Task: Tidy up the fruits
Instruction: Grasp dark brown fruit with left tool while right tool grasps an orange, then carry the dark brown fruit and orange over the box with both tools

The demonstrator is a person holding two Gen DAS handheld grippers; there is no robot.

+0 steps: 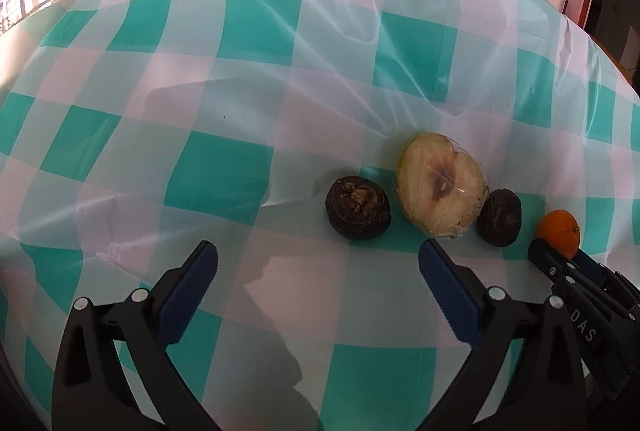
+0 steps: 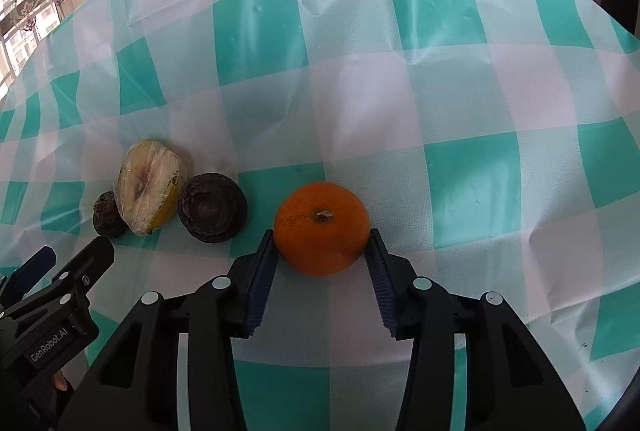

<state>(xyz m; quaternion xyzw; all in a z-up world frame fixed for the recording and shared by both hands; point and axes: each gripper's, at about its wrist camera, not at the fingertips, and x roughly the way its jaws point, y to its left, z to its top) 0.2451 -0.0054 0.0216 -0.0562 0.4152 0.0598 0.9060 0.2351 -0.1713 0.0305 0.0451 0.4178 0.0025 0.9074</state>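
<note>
Right claw (image 2: 322, 237) grips orange (image 2: 321, 227) on table (image 2: 440, 71). Left claw (image 1: 318, 263) open, empty. Pear half (image 1: 440, 183) sits between two dark fruits (image 1: 357, 207), just left of orange.

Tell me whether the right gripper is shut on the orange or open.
Shut on the orange: in the right wrist view both blue pads of the right gripper press against its sides as it sits on the tablecloth.

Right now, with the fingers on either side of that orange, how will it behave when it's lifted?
The orange looks round and firm, so it should keep its shape between the ribbed fingers of the right gripper. They meet it low on its sides, so it might slip or roll forward. Set loose on the smooth checked tablecloth, it would probably roll.
</note>
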